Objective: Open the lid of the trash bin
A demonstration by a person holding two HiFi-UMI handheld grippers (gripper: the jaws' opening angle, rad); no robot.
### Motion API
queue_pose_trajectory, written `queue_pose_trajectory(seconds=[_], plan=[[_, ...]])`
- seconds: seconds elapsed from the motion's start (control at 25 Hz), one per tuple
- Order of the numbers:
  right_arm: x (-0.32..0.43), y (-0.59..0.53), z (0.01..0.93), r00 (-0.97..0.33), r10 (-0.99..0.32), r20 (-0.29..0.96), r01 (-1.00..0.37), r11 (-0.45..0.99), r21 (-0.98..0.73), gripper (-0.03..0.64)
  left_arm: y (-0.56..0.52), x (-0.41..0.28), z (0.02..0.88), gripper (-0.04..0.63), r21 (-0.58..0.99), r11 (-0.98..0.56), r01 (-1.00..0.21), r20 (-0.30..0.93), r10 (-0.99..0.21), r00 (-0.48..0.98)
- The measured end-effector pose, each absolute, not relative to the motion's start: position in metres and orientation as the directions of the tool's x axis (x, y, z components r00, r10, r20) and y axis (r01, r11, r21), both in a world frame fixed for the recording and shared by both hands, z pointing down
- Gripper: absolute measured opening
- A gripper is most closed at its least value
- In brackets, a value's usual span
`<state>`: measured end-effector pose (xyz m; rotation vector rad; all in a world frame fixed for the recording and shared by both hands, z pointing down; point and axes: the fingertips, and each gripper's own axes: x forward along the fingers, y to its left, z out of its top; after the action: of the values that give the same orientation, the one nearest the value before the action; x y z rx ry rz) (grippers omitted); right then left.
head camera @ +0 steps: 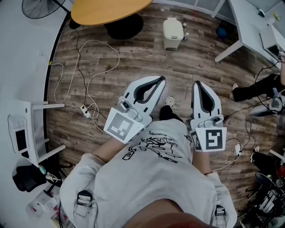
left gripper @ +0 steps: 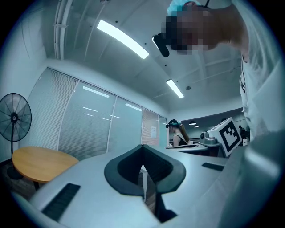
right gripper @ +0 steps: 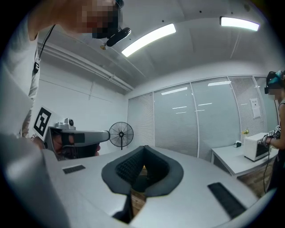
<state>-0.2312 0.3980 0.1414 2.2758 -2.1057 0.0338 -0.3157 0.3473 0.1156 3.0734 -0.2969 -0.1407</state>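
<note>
Cream plastic trash bin [head camera: 173,33], its lid [head camera: 172,22] down, stands well ahead, about midway between the left gripper [head camera: 156,80] and the right gripper [head camera: 199,84]; both have jaws pressed together, empty.

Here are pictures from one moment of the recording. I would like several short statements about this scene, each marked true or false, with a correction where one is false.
1. The trash bin stands on the floor with its lid down. True.
2. The left gripper grips the lid. False: its fingers are together on nothing, and it is well apart from the trash bin.
3. The right gripper has its fingers together and holds nothing. True.
4. The round table has a white top. False: its top is orange-brown.
5. The trash bin stands between the two grippers. False: it stands ahead of them, near the round table.
</note>
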Motion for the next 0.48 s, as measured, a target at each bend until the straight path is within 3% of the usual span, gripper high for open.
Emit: queue_pose_trajectory(seconds=[0.48], plan=[[-0.104, 0.345, 0.15, 0.08, -0.995, 0.067, -0.997, -0.081, -0.009, 0.006, 0.292, -0.194, 0.121, 0.015, 0.078, -0.974, -0.214, -0.037, -0.217, 0.975]])
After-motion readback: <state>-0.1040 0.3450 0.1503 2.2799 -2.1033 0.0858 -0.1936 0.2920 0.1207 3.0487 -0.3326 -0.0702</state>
